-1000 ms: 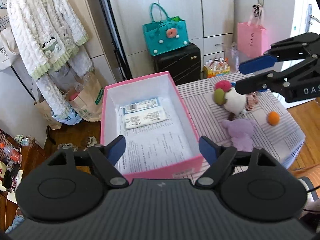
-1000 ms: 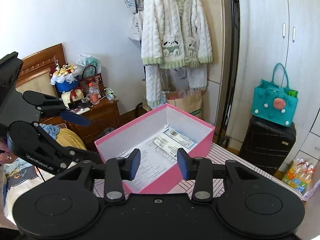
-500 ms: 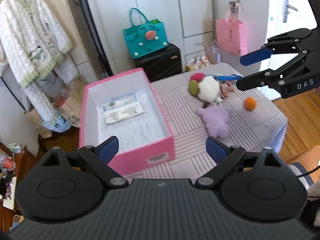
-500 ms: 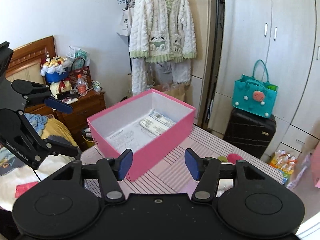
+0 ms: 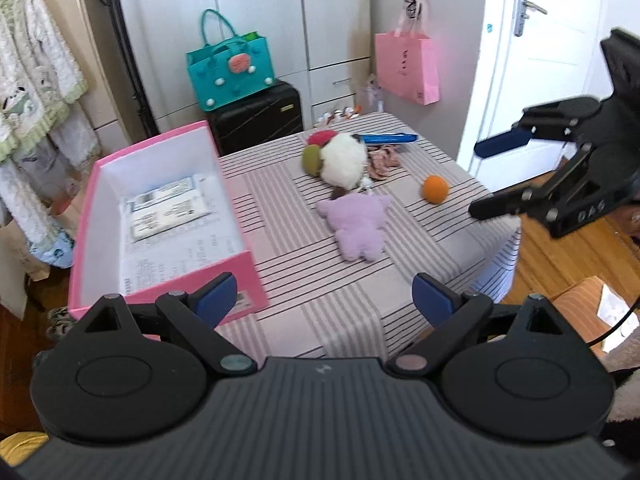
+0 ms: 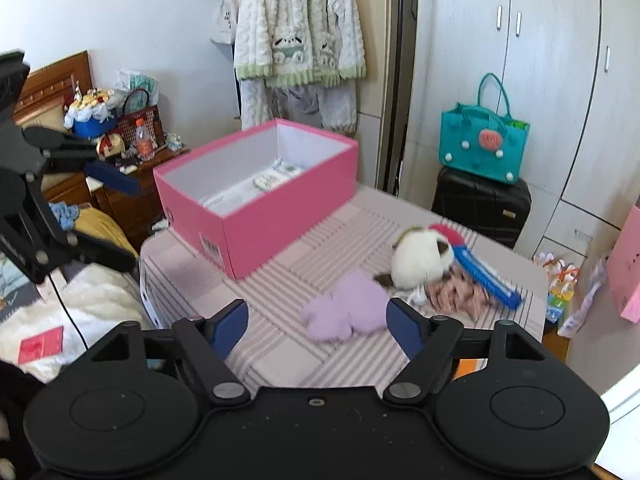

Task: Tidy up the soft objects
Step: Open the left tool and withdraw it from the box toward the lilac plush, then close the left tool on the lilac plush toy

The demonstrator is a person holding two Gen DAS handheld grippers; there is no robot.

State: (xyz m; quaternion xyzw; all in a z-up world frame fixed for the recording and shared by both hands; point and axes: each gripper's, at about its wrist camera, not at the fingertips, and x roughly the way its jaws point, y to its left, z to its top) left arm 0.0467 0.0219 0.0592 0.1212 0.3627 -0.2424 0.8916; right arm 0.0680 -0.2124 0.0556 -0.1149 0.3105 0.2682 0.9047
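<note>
Right tool (image 6: 316, 326) empty, jaws just opening, above purple plush (image 6: 344, 314).

Bright daylight, soft shadows, slight motion blur (edges bowed)

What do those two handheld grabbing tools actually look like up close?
Both are matte black plastic. The left gripper and right gripper each have a ribbed body, two round discs, hinged linkage bars with silvery pivot pins, and two fingers tipped with blue pads. White lettering marks the side of each, and a thin black cable trails from the left one.
</note>
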